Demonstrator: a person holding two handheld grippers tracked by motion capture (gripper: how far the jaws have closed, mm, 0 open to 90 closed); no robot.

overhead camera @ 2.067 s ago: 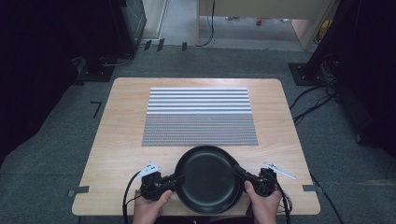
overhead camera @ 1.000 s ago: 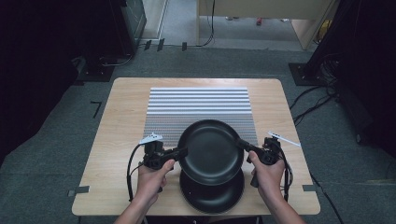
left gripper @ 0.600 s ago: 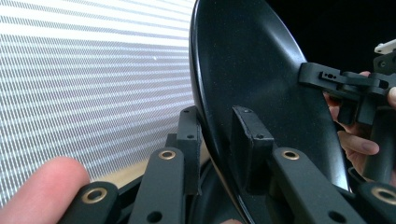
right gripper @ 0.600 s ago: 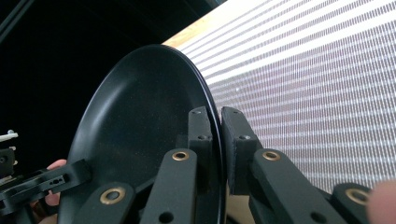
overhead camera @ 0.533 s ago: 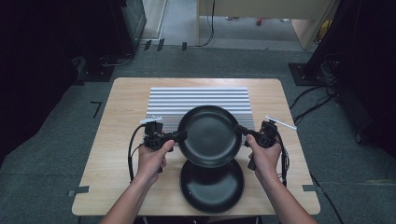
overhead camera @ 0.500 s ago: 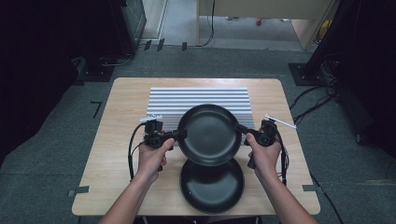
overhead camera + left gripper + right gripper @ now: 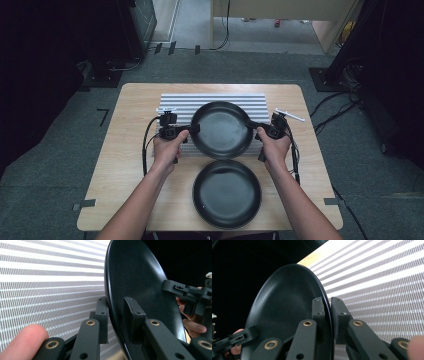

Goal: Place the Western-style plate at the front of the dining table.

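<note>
I hold a black plate [image 7: 222, 129] level above the striped mat [image 7: 175, 102], a gripper on each side of it. My left gripper [image 7: 194, 128] is shut on its left rim and my right gripper [image 7: 251, 125] is shut on its right rim. In the left gripper view the rim of the black plate [image 7: 130, 282] sits pinched in the left gripper [image 7: 115, 315]. The right gripper view shows the same plate [image 7: 287, 300] with its edge clamped in the right gripper [image 7: 329, 313]. A second black plate [image 7: 227, 193] lies flat on the table near the front edge.
The wooden table [image 7: 125, 165] carries the grey-and-white striped mat at its back half. Cables trail from both grippers over the table. Dark equipment and cables stand on the carpet around the table.
Both grippers have lifted the upper plate off the lower one and carried it away from the front edge to above the striped mat. The lower plate stayed in place.
</note>
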